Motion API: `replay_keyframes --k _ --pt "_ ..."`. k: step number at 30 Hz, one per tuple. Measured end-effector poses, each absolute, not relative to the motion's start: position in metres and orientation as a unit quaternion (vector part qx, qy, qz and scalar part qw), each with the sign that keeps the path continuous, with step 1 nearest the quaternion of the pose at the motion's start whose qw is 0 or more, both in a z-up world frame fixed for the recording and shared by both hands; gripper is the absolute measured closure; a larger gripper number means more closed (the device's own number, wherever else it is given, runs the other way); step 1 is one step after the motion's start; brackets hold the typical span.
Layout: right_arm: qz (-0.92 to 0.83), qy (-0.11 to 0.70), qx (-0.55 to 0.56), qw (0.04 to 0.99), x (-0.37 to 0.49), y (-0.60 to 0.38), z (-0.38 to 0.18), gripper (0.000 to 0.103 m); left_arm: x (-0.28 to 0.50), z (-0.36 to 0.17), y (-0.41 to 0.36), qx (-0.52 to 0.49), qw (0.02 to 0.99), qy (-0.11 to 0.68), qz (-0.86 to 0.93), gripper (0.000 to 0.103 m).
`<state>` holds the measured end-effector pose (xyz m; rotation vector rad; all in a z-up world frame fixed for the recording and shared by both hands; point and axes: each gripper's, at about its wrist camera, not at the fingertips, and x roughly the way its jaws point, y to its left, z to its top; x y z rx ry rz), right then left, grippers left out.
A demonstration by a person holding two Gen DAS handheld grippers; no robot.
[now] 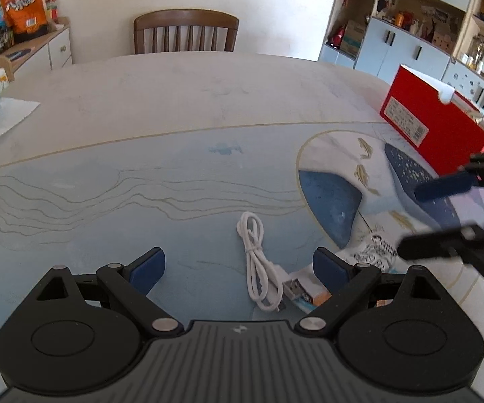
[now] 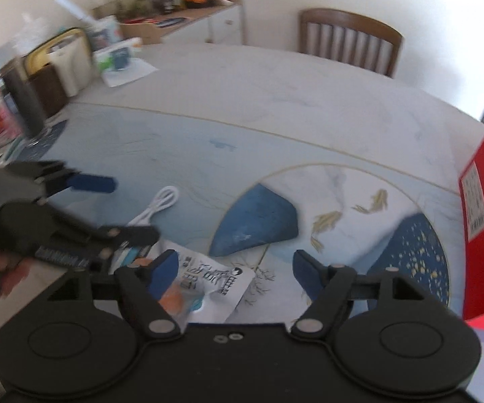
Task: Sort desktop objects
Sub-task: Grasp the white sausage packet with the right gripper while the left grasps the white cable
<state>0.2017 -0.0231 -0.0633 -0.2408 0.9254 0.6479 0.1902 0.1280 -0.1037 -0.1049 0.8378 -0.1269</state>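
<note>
Worktop (image 1: 208, 94) with a blue-and-white printed mat; red box (image 1: 437, 124) sits at its far right edge, open top toward the shelves. White snack packet (image 2: 215, 282) lies flat on the mat, directly below and between the fingers of the right tongs (image 2: 235, 268) — those are spread wide, holding nothing. Left tongs (image 1: 238, 267) also spread wide, empty, hovering low over the mat.

White cable (image 1: 258, 262), coiled and tied at the middle, lies on the mat just ahead of the left tongs, between the two pads, a little right of centre. Its long axis runs roughly away from the camera, in line with the fingers, so the pads would close across its narrow width. USB plug end (image 1: 292, 288) points right, touching or just beside a small flat card — unclear which.

Judgement: left hand is nearer the cable, right hand nearer the packet; red box looks like the likely drop spot, well apart to the right.
</note>
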Motion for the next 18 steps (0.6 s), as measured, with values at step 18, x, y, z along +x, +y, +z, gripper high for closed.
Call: replay_keyframes --k 18 --pt "0.344 0.425 -0.169 0.82 0.18 0.001 -0.078 0.025 0.2 -0.105 0.122 -0.057 0.909 0.408 -0.063 0.015"
